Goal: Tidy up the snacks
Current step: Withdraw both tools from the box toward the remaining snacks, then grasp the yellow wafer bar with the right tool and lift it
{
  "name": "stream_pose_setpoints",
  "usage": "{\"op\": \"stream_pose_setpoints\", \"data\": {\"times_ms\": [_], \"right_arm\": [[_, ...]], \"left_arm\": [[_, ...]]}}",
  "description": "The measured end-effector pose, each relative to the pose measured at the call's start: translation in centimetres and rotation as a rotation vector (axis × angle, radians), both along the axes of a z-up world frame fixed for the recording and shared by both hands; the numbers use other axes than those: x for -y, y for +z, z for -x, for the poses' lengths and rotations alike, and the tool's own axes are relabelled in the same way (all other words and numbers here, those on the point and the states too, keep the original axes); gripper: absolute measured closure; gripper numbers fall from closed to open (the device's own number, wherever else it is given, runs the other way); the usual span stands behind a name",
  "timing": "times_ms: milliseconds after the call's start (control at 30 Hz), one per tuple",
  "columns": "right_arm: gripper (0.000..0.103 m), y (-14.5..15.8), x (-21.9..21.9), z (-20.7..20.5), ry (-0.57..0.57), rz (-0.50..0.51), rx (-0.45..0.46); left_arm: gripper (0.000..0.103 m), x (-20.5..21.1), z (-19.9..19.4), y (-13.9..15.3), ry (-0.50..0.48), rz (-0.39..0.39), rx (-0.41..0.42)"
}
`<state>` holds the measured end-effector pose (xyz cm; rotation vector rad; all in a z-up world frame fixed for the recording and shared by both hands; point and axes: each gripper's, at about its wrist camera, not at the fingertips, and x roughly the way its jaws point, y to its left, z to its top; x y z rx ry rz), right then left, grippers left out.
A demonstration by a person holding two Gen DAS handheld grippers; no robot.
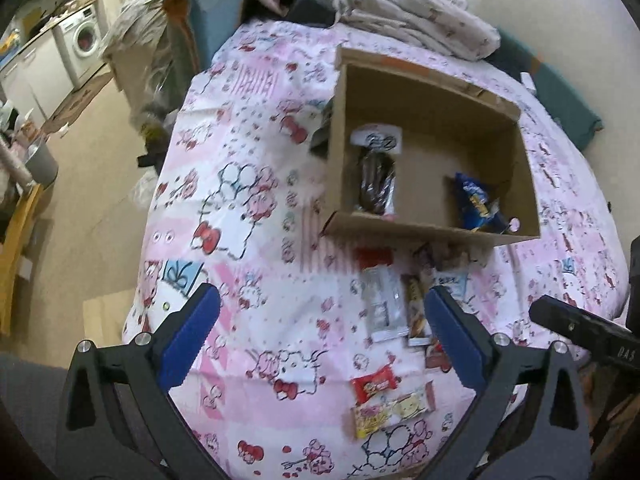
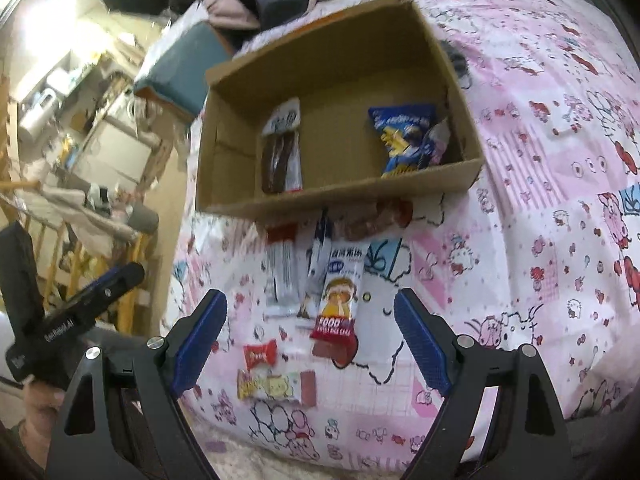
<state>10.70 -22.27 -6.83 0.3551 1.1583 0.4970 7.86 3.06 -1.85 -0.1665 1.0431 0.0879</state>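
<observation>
A brown cardboard box (image 1: 436, 232) (image 2: 340, 196) lies open on a pink cartoon-print sheet (image 1: 256, 200). Inside it lie a dark brown snack pack (image 1: 376, 180) (image 2: 280, 156) and a blue snack bag (image 1: 478, 204) (image 2: 408, 136). Several loose snacks lie in front of the box: a clear packet (image 1: 382, 304) (image 2: 282, 276), a rice cake packet (image 2: 340, 300), a small red candy (image 1: 374, 382) (image 2: 260, 354) and a yellow bar (image 1: 392, 410) (image 2: 272, 386). My left gripper (image 1: 320, 328) hangs open above the sheet, holding nothing. My right gripper (image 2: 310, 336) is open over the rice cake packet, apart from it.
Crumpled bedding (image 1: 412, 12) and a teal cushion (image 1: 208, 20) lie behind the box. To the left are bare floor (image 1: 92, 128), a washing machine (image 1: 82, 40) and a wooden rack (image 2: 60, 240). The right gripper's body (image 1: 588, 336) shows at the left view's right edge.
</observation>
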Motion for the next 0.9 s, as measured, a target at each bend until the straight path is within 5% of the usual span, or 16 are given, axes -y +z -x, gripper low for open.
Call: {"op": "stream_pose_setpoints", "data": {"times_ms": [167, 333, 433, 733, 900], "right_arm": [[0.015, -3.4, -3.3, 0.3, 0.145, 0.023, -0.163], [0.015, -7.3, -6.7, 2.3, 0.132, 0.131, -0.289], [0.004, -9.0, -9.2, 3.4, 0.145, 0.192, -0.314], [0.000, -10.6, -13.9, 4.8, 0.172, 0.428, -0.225], [0.000, -10.8, -14.2, 5.3, 0.179, 0.450, -0.187]], "left_arm": [[0.002, -0.7, 0.0, -0.7, 0.029, -0.001, -0.038], [0.002, -1.2, -0.3, -1.1, 0.059, 0.040, -0.061], [0.002, -0.9, -0.4, -1.0, 0.050, 0.042, -0.055], [0.002, -1.0, -0.3, -0.8, 0.051, 0.075, -0.053], [0.002, -1.3, -0.3, -0.6, 0.060, 0.097, -0.049]]}}
